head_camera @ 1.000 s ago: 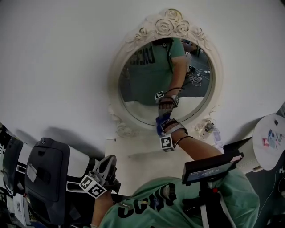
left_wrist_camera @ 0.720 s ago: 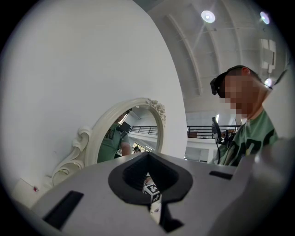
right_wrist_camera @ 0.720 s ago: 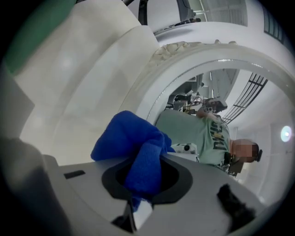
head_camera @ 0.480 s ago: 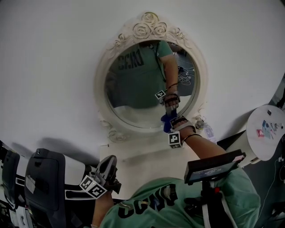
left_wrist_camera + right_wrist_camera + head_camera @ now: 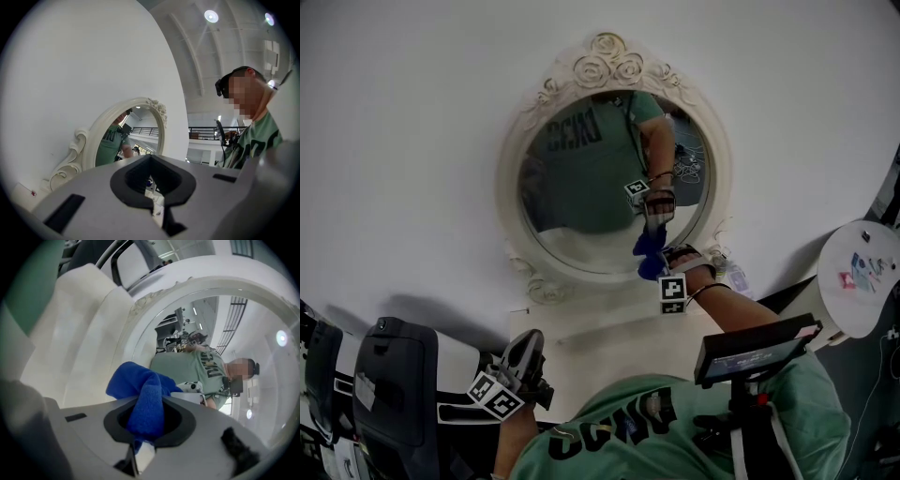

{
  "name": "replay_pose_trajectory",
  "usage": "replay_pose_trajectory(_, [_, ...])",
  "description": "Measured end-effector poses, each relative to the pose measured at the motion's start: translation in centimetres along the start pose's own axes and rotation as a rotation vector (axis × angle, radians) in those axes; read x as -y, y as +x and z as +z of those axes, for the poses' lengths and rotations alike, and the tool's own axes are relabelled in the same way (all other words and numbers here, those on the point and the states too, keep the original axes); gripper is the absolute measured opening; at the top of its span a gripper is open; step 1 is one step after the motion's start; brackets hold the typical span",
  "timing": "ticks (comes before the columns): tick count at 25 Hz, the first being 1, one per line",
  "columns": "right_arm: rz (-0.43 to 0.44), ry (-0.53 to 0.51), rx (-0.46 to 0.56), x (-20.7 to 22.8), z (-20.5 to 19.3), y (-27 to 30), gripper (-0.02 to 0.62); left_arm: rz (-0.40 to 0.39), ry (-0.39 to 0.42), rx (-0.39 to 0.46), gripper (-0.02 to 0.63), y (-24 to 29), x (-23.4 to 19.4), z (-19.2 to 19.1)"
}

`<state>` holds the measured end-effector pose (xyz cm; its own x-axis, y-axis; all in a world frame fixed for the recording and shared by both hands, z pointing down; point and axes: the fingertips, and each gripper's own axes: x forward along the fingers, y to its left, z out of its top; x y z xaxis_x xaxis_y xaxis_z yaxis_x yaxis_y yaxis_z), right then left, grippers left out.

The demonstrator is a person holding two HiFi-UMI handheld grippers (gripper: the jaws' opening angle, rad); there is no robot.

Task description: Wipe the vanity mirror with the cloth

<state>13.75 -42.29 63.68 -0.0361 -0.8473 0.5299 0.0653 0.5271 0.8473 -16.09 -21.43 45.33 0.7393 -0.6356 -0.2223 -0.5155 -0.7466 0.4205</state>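
Note:
The oval vanity mirror (image 5: 581,187) in its ornate white frame (image 5: 605,66) leans on the white wall. My right gripper (image 5: 656,264) is shut on a blue cloth (image 5: 649,249), which is pressed on the lower right of the glass. In the right gripper view the cloth (image 5: 145,399) bunches out between the jaws of the right gripper (image 5: 147,430), with the glass (image 5: 225,333) just ahead. My left gripper (image 5: 525,349) hangs low at the left, away from the mirror, shut on nothing. The left gripper view has the left gripper (image 5: 152,190) in the foreground and the mirror (image 5: 131,136) beyond it.
The mirror stands on a white shelf (image 5: 581,328). A black and white case (image 5: 394,384) stands at the lower left. A round white table (image 5: 862,281) is at the right. A small bottle (image 5: 738,277) stands by the frame's right foot. A black screen (image 5: 755,347) juts from the person's chest.
My right gripper has slid the blue cloth from the bottom middle of the glass toward its lower right. The left gripper has stayed where it was.

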Motion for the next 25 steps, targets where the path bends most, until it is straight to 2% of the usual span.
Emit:
replay_pose_trajectory(3, [-0.011, 0.194, 0.105, 2.2, 0.0, -3.7, 0.052, -0.008, 0.005, -0.006, 0.000, 0.6, 0.0, -0.1])
replay_pose_trajectory(8, [-0.001, 0.531, 0.243, 4.4, -2.6, -10.4, 0.052, -0.020, 0.009, -0.025, 0.000, 2.0, 0.0, -0.4])
replay_pose_trajectory(16, [0.076, 1.052, 0.495, 3.3, -5.3, -19.1, 0.052, -0.049, -0.002, -0.067, 0.000, 4.6, 0.3, -1.8])
replay_pose_trajectory(21, [0.173, 1.238, 0.682, 0.8, -3.8, -21.3, 0.052, -0.079, -0.003, -0.096, 0.000, 6.5, 1.2, -3.0])
replay_pose_trajectory(25, [0.217, 1.386, 0.743, 0.4, -3.1, -20.9, 0.052, -0.096, 0.002, -0.103, 0.000, 7.0, 1.7, -3.3])
